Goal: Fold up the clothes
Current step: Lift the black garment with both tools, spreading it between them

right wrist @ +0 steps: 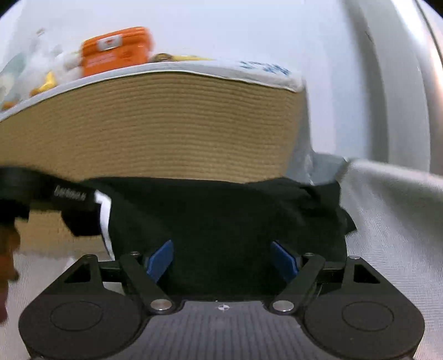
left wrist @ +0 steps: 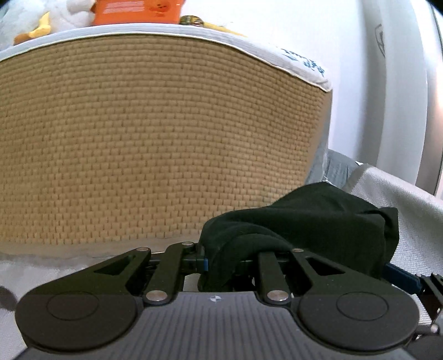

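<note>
Black garment [right wrist: 221,216] between the spread right claw [right wrist: 221,261] fingers.

Support surface: pale grey woven fabric [right wrist: 393,221], bed or couch cover, which one cannot tell. Directly on it: black garment [right wrist: 221,216], crumpled, bunched. Behind garment: tan woven-sided mattress [left wrist: 155,144], white top edge; orange box [left wrist: 135,11], plush toy [left wrist: 63,13] on top.

Garment [right wrist: 221,216] before mattress [right wrist: 155,124]
</note>
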Available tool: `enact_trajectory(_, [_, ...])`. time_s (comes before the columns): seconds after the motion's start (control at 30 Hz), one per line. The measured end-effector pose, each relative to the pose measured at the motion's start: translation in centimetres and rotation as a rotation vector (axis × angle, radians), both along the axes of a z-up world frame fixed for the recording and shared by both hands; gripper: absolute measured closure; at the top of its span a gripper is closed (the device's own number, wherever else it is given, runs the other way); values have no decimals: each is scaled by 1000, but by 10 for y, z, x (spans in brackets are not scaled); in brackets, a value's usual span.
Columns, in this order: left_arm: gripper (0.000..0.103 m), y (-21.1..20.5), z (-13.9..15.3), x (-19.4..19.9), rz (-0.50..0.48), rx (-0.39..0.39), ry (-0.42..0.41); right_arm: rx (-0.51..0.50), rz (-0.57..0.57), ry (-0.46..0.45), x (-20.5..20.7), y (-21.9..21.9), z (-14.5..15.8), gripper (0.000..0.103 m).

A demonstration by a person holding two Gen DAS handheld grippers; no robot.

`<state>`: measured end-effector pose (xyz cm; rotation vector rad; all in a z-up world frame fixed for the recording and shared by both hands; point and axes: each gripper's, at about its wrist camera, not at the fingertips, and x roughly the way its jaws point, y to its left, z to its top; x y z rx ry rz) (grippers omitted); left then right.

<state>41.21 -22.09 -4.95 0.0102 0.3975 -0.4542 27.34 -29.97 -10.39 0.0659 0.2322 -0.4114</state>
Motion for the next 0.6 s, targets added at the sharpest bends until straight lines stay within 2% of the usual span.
enact_trajectory(0.17, [87, 20, 1, -2, 39, -31, 23, -88, 75, -6, -6, 23, -4, 22])
enact_trajectory(0.33, [87, 30, 6, -8, 74, -39, 12, -100, 144, -22, -5, 33, -2, 18])
enact_trajectory(0.6, [87, 40, 12, -13, 91, -37, 4, -239, 78, 68, 6, 50, -18, 16])
